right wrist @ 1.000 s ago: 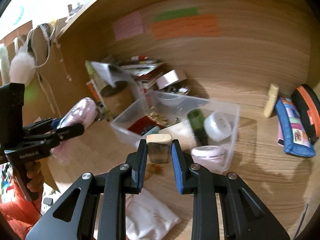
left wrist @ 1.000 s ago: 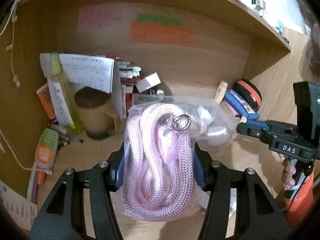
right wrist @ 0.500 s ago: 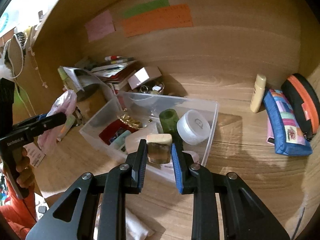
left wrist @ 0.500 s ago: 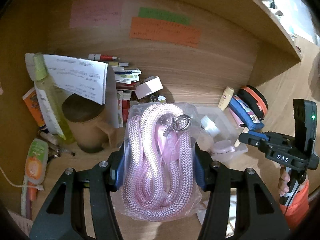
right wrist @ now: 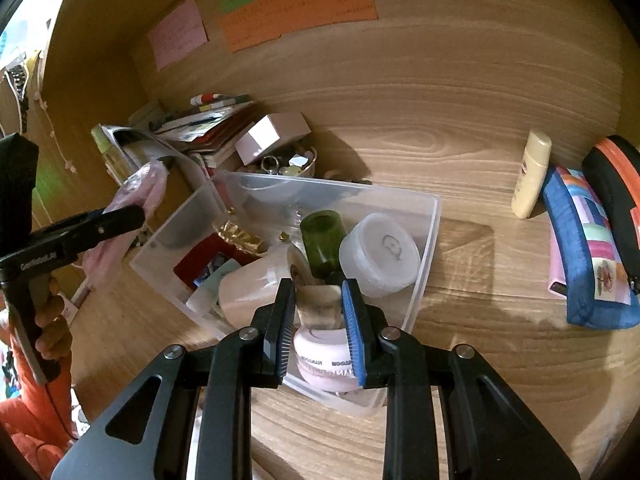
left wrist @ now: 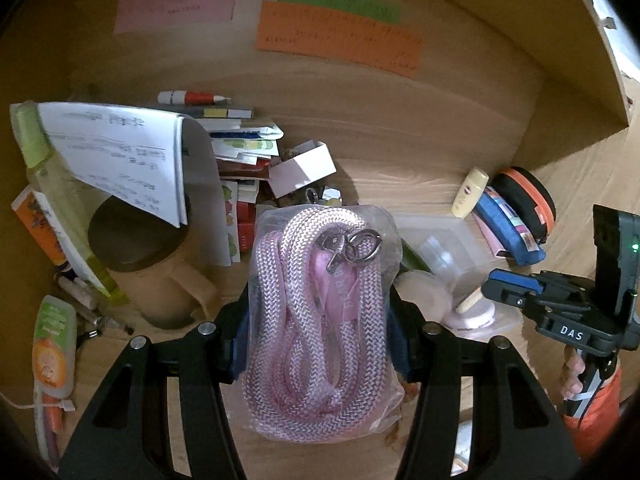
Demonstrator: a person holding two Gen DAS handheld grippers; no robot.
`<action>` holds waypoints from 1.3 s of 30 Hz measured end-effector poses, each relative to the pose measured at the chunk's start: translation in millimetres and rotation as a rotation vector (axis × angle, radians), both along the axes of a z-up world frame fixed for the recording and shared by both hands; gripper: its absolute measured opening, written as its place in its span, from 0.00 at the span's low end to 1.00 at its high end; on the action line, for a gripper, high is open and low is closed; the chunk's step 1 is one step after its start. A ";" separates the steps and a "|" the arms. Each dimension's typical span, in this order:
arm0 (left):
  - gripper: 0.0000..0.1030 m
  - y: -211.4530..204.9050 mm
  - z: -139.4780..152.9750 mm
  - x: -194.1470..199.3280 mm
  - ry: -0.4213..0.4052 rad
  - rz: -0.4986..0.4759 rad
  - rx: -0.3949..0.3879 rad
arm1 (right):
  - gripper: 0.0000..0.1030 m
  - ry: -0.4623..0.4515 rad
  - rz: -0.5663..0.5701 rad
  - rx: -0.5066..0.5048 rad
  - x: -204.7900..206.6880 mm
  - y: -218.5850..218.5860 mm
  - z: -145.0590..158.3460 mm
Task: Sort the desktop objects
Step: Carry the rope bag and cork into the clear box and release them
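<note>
Two close fisheye views along the jaws toward the clear bin [right wrist: 424, 240], shared.

Two items held, clear bin just ahead of me.

My left gripper [left wrist: 320, 328] pinches a bagged coil of pink braided rope [left wrist: 320, 312], metal clasp uppermost, standing upright between the fingers. My right gripper [right wrist: 318, 316] clamps a small tan-and-brown block [right wrist: 319, 307] over the near end of the clear plastic bin [right wrist: 428, 248], directly above a pink jar [right wrist: 325, 360] inside it.
</note>
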State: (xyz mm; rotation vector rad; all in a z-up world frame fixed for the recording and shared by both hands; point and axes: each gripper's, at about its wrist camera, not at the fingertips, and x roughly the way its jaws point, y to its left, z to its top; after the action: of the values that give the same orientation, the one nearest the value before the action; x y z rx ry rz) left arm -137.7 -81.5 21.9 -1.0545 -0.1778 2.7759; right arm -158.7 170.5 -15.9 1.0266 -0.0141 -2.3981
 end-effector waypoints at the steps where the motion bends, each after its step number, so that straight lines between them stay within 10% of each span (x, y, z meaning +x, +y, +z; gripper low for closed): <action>1: 0.53 0.5 -1.5 -2.7 -0.004 -0.001 0.000 | 0.21 0.000 0.001 0.004 -0.8 0.1 -0.2; 25: 0.55 22.7 -33.7 -32.6 -0.086 -0.060 -0.086 | 0.21 -0.044 0.027 0.007 2.7 -4.2 -9.2; 32: 0.71 23.5 -11.5 -5.9 -0.012 -0.050 -0.104 | 0.22 -0.034 0.037 0.004 15.3 -2.8 -1.3; 39: 0.84 19.9 -1.2 18.6 -0.017 -0.069 -0.078 | 0.52 0.008 0.045 -0.005 38.9 -0.3 10.0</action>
State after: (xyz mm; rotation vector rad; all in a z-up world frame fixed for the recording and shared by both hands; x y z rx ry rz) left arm -119.1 -61.6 20.6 -1.0819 -0.0351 2.7330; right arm -119.8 170.2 -5.9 1.0042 0.0059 -2.3600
